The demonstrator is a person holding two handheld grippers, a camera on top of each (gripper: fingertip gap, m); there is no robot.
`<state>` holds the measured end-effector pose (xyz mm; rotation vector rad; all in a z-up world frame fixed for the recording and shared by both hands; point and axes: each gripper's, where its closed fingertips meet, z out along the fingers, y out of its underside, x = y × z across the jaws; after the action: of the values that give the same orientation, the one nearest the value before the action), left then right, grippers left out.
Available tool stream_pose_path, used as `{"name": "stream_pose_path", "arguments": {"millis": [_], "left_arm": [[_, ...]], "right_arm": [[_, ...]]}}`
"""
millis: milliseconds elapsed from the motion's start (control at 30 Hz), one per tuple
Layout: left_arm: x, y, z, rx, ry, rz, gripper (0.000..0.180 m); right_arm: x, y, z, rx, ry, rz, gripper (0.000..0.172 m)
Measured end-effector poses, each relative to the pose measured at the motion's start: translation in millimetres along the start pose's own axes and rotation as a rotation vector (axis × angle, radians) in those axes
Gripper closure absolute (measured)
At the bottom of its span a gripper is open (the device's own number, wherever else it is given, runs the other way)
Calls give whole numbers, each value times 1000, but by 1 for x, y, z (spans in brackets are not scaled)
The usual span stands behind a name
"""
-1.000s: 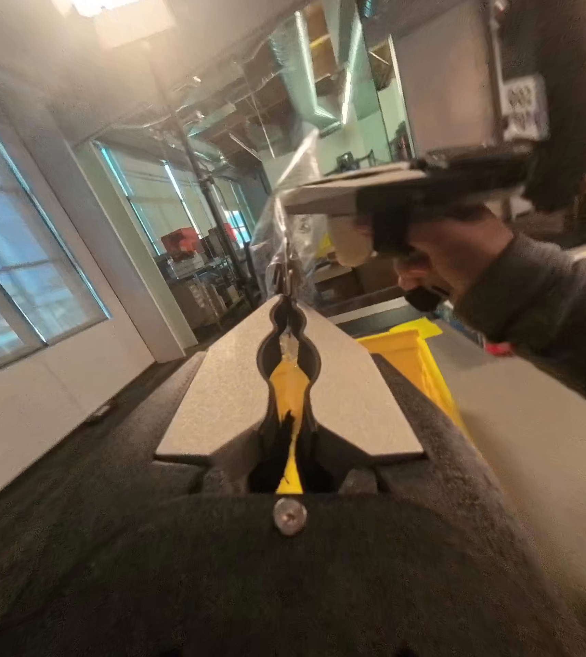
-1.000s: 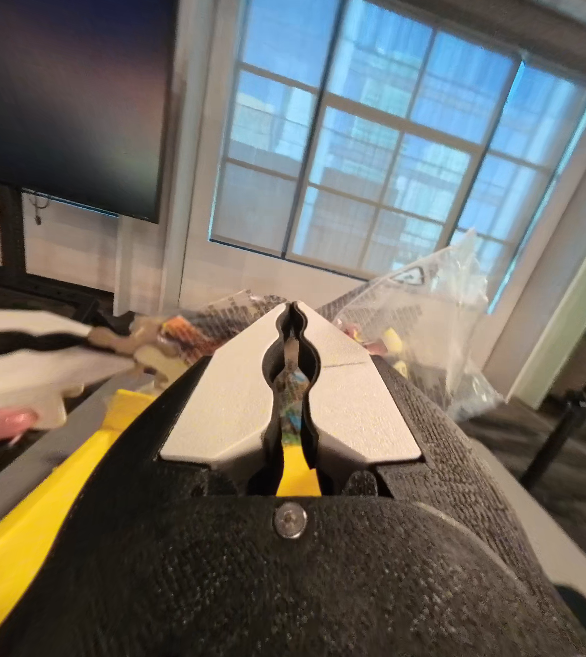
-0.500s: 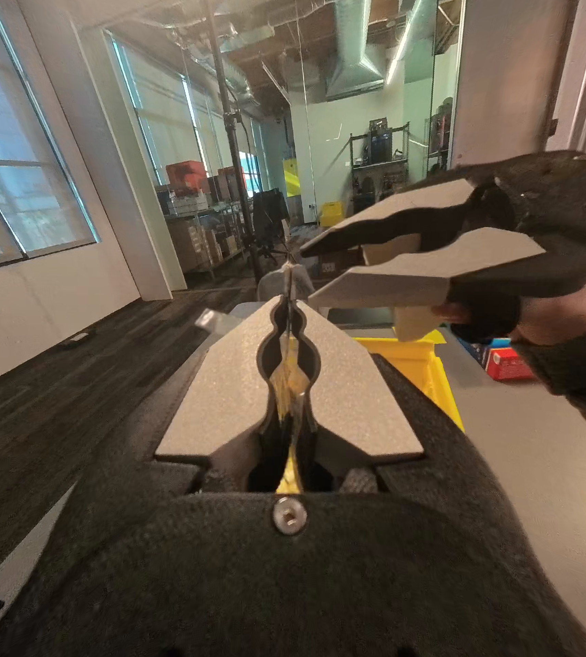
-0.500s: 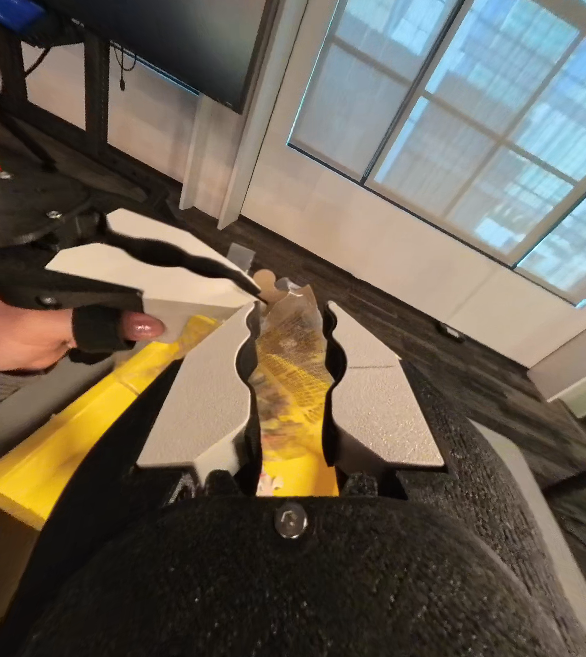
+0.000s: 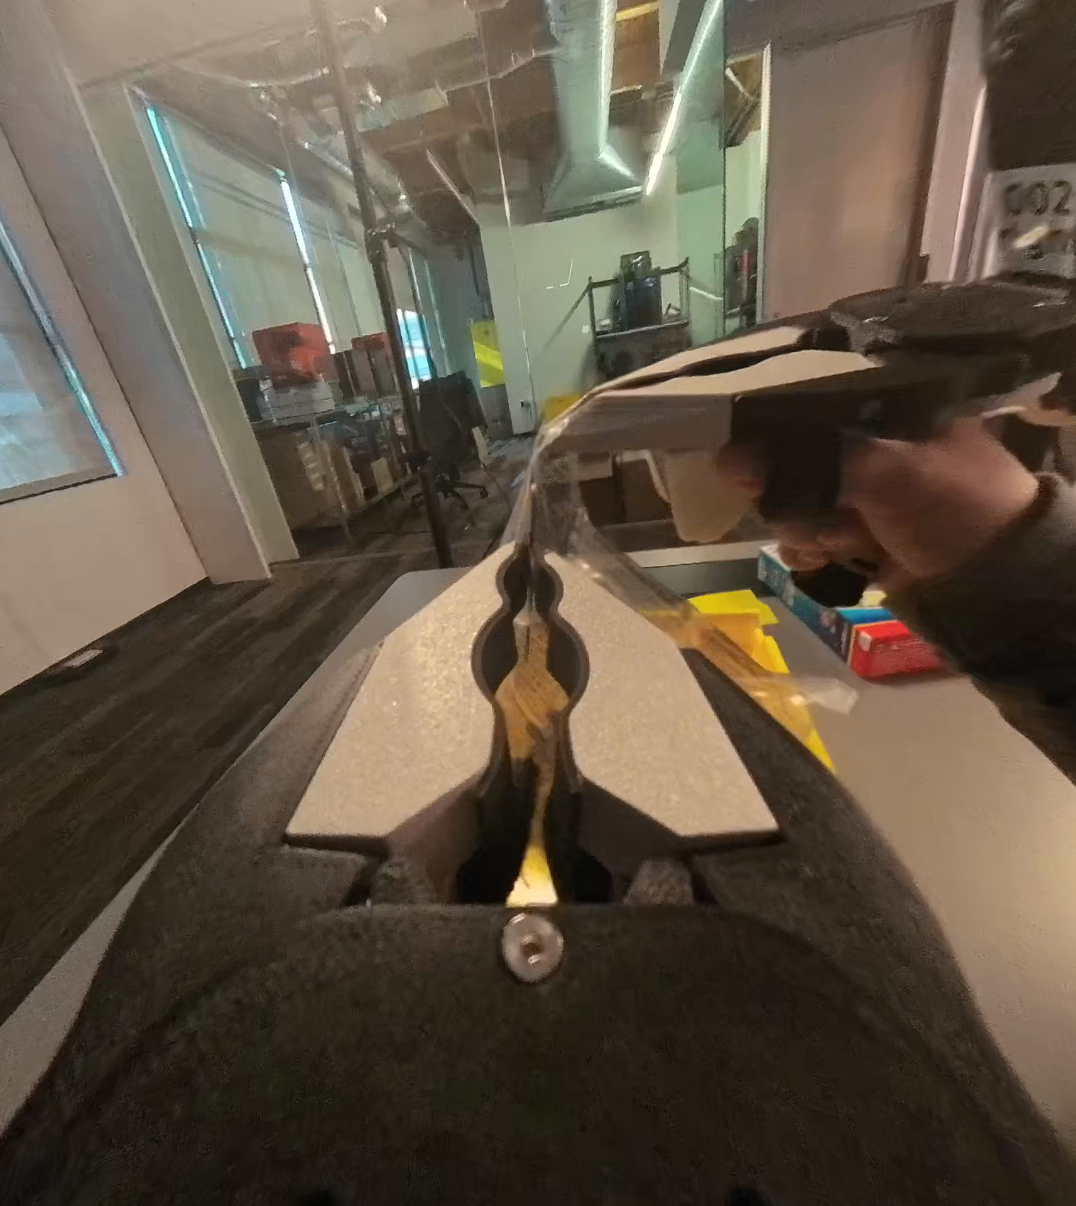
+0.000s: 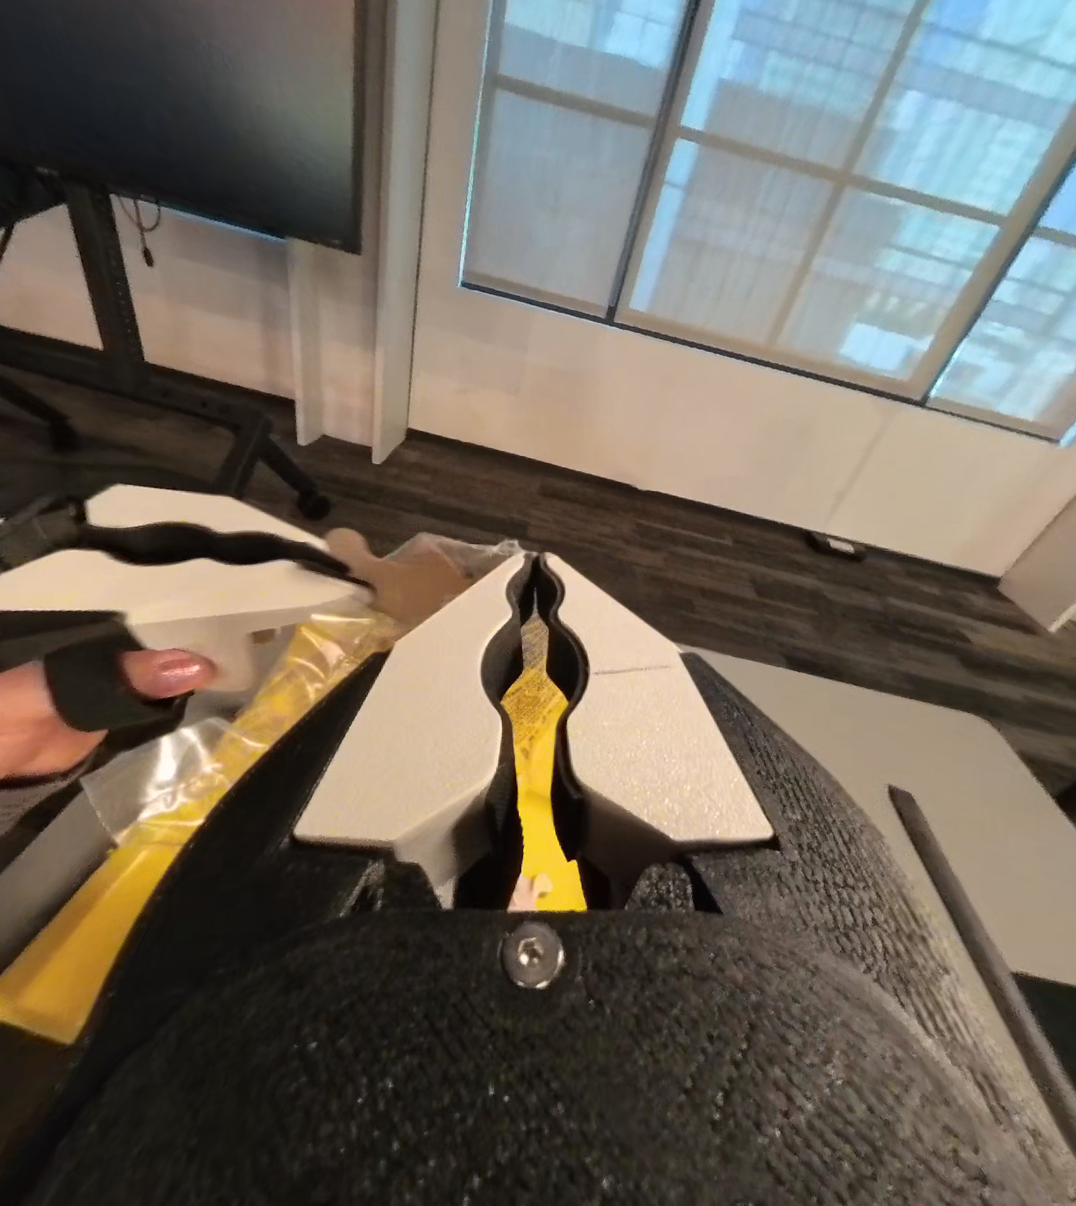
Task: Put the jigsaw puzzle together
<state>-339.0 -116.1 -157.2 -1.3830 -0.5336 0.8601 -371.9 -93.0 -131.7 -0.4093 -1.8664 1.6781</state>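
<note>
Above grey table, clear crinkled plastic bag between both grippers' clamped fingers.

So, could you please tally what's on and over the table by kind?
Grippers: 2 (left, right), both shut on the bag
Clear plastic bag: 1
Yellow bin: 1
Small boxes: 2 (blue, red)
Total: 6

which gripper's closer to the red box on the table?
Right. The right gripper and its hand hang just above the red box; the left gripper is farther off to its side.
</note>
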Motion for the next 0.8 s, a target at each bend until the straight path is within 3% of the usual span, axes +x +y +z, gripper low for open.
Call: {"name": "stream_pose_path", "arguments": {"millis": [133,267,533,600,700,800], "left_arm": [[6,-19,-11,149,56,-19,180],[-13,-39,-27,319,0,-130,180],[-15,-64,-36,489,171,-374,180],[-17,-73,-33,491,186,-377,180],[-29,-71,-26,389,87,-330,180],[-47,-55,-29,238,-45,-302,180]], "right_arm": [[9,10,-1,-37,19,29,172],[6,18,1,-83,-18,40,172],[-15,22,8,-122,-109,-13,172],[-22,23,9,-118,-156,2,172],[-10,15,7,-81,-78,0,172],[7,-18,-11,108,43,-5,172]]}}
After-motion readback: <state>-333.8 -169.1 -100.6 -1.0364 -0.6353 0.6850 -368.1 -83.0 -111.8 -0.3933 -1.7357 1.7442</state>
